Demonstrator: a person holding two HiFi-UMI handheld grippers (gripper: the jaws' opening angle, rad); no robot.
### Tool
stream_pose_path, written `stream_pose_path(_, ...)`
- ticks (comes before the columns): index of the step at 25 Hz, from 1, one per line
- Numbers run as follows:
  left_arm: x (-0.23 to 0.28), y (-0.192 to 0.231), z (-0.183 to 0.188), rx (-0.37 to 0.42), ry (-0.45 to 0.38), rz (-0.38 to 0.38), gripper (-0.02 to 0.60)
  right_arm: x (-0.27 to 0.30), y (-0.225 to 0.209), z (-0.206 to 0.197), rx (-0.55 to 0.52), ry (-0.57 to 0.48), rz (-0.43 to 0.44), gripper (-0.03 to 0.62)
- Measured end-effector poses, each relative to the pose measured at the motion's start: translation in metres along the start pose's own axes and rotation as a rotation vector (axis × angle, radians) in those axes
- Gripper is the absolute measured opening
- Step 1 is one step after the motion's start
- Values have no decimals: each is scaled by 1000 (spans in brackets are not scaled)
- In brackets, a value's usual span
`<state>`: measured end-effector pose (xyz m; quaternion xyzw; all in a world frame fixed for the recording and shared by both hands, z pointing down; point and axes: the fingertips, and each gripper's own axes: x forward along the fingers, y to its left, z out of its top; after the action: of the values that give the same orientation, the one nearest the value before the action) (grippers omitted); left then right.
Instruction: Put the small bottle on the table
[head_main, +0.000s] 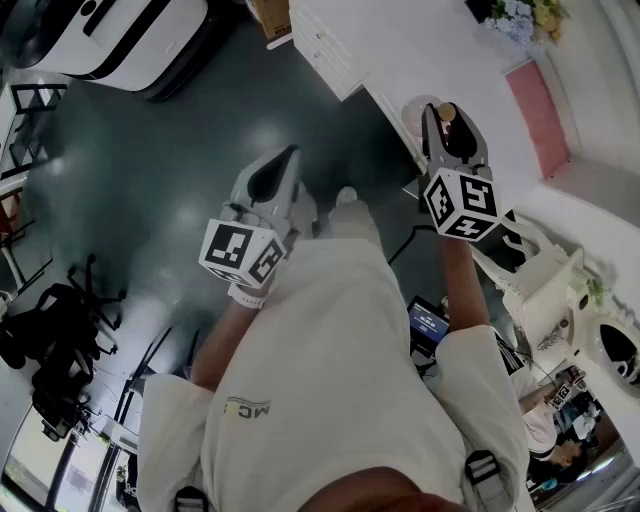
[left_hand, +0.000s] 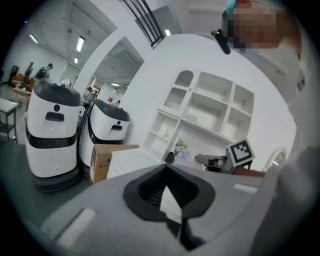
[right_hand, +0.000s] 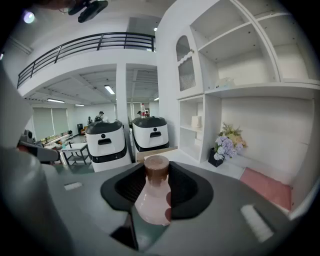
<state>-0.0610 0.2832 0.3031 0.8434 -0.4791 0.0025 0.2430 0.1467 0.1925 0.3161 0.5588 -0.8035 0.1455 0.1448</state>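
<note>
A small pale pink bottle with a brown cap stands upright between the black pads of my right gripper, which is shut on it. In the head view that right gripper holds the bottle up over the near edge of the white table. My left gripper hangs lower, over the dark floor, left of the table. Its jaws are shut with nothing between them. The right gripper with its marker cube shows in the left gripper view.
On the table lie a pink mat and a flower pot. A white shelf unit stands behind it. Two white robots and a cardboard box stand on the floor beside the table. Black chairs are at the left.
</note>
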Motion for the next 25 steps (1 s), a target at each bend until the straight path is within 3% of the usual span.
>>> stream_pose_path(7,-31,-83,-27,13,-25,-1,0,-112,17,-22,33,-19,78,141)
stream_pose_path(14,-38,-157,-53,54,-36,-20,0,-173,9,-43,51,-58,143,141)
stream_pose_path(25,-30,-182,-59,56,-58,23,0,-186,-10,-46,5,-49,196,141)
